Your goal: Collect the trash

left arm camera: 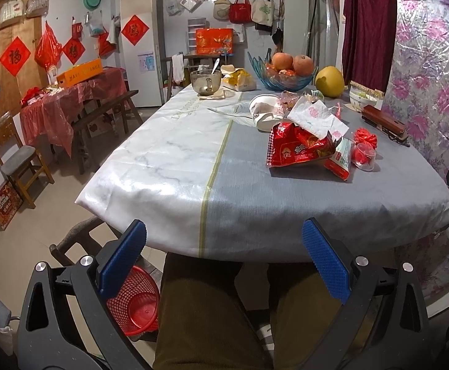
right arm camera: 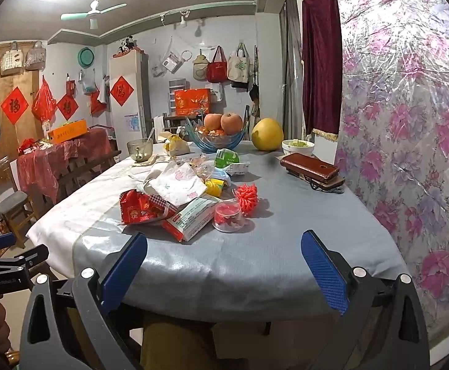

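A heap of trash lies on the table's right half: a red snack bag [left arm camera: 298, 149] [right arm camera: 144, 208], a crumpled white tissue [left arm camera: 317, 117] [right arm camera: 178, 183], a white and red packet [left arm camera: 340, 162] [right arm camera: 193, 217], a clear plastic cup [left arm camera: 363, 155] [right arm camera: 229, 215], a red frilly ball [left arm camera: 367, 137] [right arm camera: 247, 199] and a crushed paper cup [left arm camera: 266, 112]. A red mesh bin [left arm camera: 133, 300] stands on the floor below the table's near edge. My left gripper [left arm camera: 224, 259] hangs open off the near edge. My right gripper [right arm camera: 224, 271] is open too, short of the heap.
The grey and white cloth covers the table [left arm camera: 175, 166]. A glass bowl of apples [left arm camera: 281, 72], a pomelo [right arm camera: 267, 138], a glass mug [left arm camera: 205, 81], a brown wallet [right arm camera: 309, 166] and a white bowl [right arm camera: 297, 147] stand farther back. A person's legs [left arm camera: 205, 308] are under the near edge. A flowered sheet [right arm camera: 409, 123] hangs on the right.
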Motion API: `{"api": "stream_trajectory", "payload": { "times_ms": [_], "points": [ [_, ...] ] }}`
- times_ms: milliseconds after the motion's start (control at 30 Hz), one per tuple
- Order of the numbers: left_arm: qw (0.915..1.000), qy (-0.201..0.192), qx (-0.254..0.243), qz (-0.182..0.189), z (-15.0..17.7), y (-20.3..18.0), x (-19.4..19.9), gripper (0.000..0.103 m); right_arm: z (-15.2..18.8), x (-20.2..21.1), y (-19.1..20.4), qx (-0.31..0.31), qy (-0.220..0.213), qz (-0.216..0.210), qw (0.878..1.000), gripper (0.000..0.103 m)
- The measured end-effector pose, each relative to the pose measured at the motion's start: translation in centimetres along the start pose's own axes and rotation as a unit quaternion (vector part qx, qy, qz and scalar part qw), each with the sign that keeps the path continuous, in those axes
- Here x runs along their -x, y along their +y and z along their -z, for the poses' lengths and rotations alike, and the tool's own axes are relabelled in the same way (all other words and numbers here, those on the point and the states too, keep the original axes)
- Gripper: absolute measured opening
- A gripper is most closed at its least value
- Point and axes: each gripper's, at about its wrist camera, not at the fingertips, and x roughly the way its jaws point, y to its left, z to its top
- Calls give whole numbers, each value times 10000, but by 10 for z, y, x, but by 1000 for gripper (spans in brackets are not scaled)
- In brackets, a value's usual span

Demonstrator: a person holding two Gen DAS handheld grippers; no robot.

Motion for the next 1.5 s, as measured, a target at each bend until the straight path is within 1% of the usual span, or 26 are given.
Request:
{"api": "stream_trajectory", "payload": {
  "times_ms": [933,1500],
  "points": [
    [10000,82,-16,-25,5,1,-6,97,1,-2,-5,-84,39,45,9999,98],
    [9996,291,42,-11,8,4,-16,97,4,-7,-10,-182,120,65,9997,98]
  ]
}}
